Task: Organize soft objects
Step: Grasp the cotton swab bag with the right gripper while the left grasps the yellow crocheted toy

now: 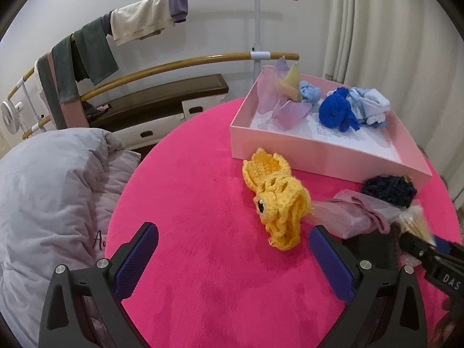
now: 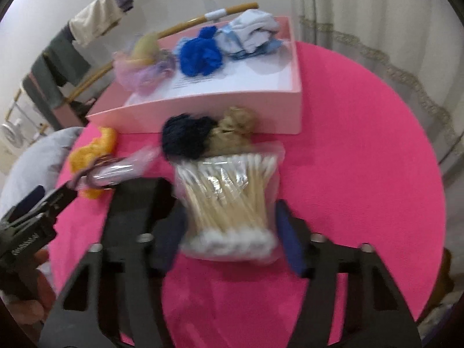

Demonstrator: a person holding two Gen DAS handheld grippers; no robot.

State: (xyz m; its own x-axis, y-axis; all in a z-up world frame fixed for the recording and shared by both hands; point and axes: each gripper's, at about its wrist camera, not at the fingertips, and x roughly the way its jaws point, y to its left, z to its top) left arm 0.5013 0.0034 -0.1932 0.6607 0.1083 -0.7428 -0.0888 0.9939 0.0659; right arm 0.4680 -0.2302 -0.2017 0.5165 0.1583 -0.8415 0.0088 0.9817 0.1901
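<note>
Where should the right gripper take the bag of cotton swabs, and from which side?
Grip the bag of cotton swabs across its pinched middle, coming from above at the near end. The sticks fan out toward both ends, so the waist is narrowest, and the right gripper already straddles it.

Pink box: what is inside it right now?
Inside the pink box: a pastel gauzy bundle, a bright blue knitted piece and pale blue folded cloth, on a white printed floor. Anything beneath them is covered.

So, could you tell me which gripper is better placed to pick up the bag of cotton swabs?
Right. The right gripper already straddles the bag of cotton swabs; the left gripper sits beside the yellow crochet piece.
</note>
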